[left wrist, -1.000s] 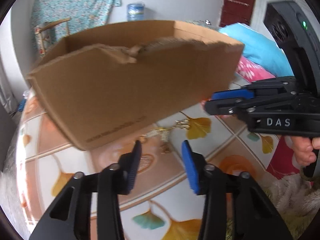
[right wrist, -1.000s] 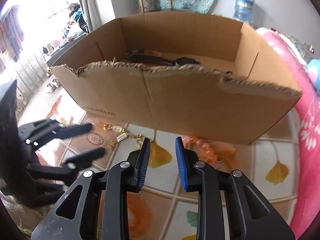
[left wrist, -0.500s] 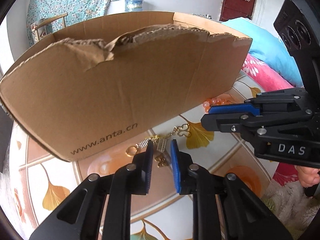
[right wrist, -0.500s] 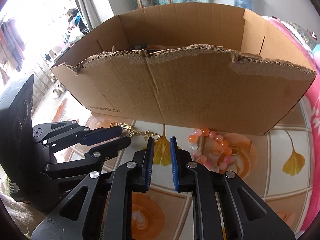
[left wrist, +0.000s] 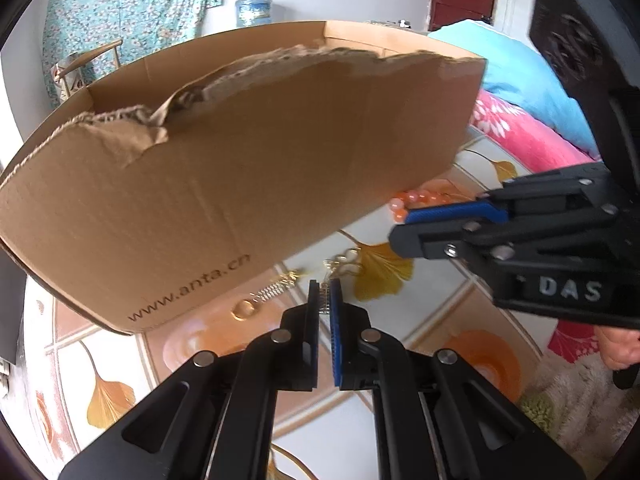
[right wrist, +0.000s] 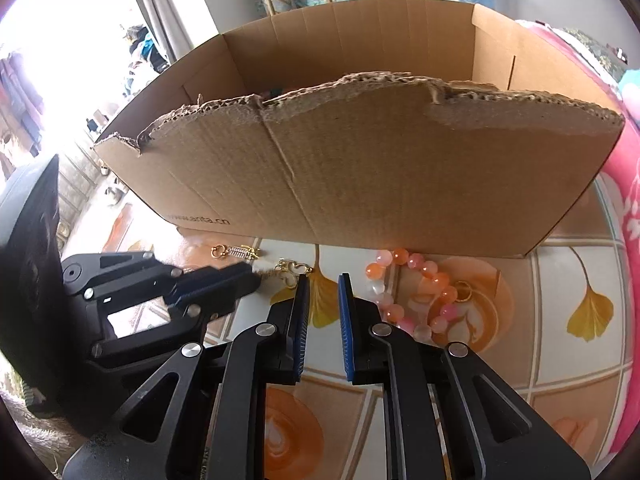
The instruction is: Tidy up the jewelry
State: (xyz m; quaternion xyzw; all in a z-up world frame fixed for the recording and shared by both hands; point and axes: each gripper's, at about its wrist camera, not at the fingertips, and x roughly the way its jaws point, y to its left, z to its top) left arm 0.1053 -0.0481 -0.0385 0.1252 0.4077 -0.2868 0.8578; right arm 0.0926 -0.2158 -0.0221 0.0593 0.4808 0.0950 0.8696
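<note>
left tool (left wrist: 325, 296): jaws have just been closing, now clamped on a small gold earring (left wrist: 325, 301) at the pad tips, right on the table (left wrist: 420, 392)
right tool (right wrist: 323, 288): narrow gap left between pads, nothing in it, gripping nothing; jaws closed further earlier in the last second
gold chain (right wrist: 290, 271): on table just ahead-left of right tool, runs to left tool's tips
second earring (right wrist: 236, 251): gold, spring-shaped, on table ahead of left tool, close to box base
bead bracelet (right wrist: 416, 294): orange/pink, on table just ahead-right of right tool, near box front
gold ring (right wrist: 464, 292): inside the bracelet loop
box (right wrist: 360, 172): cardboard, torn front edge, directly ahead of both tools, contents mostly hidden
hand (left wrist: 618, 346): on right tool's grip, far right of left view
</note>
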